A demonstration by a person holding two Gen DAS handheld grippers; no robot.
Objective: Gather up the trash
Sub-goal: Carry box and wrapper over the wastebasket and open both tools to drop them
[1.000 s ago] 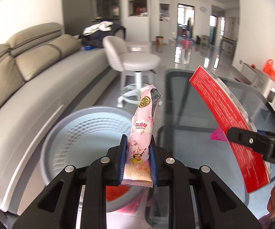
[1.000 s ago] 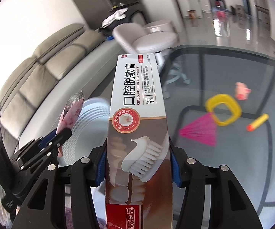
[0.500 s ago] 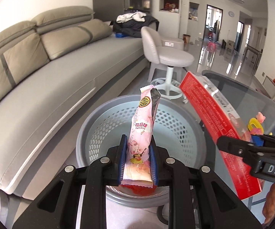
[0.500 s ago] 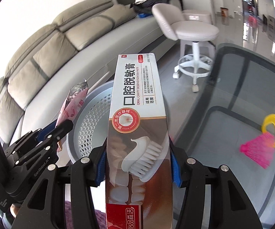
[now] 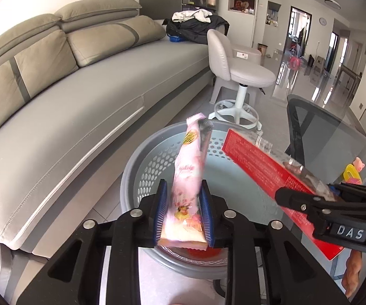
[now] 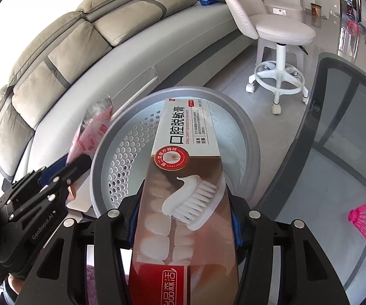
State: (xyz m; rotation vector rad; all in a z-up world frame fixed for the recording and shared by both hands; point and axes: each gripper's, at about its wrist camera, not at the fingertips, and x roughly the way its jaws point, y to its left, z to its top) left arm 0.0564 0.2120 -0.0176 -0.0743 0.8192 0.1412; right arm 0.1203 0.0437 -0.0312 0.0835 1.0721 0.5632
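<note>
Bright daylight, glossy floor [image 5: 299,76] glare, wrapper [image 5: 189,175] perhaps motion-blurred.

place: home living room | evidence: sofa [image 5: 86,96] (grey), swivel stool [image 5: 244,76]

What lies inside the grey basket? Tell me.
Inside the grey basket, a bare pale floor and perforated wall show, plus something red at the near edge. The pink wrapper and toothpaste box cover the rest.

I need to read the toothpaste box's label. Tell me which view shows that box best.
The right wrist view: the toothpaste box fills the middle, printed front facing the camera, with the toothbrush picture and lettering legible. The left wrist view shows only its red back and a side, slanting over the gray basket, print too small to read.
</note>
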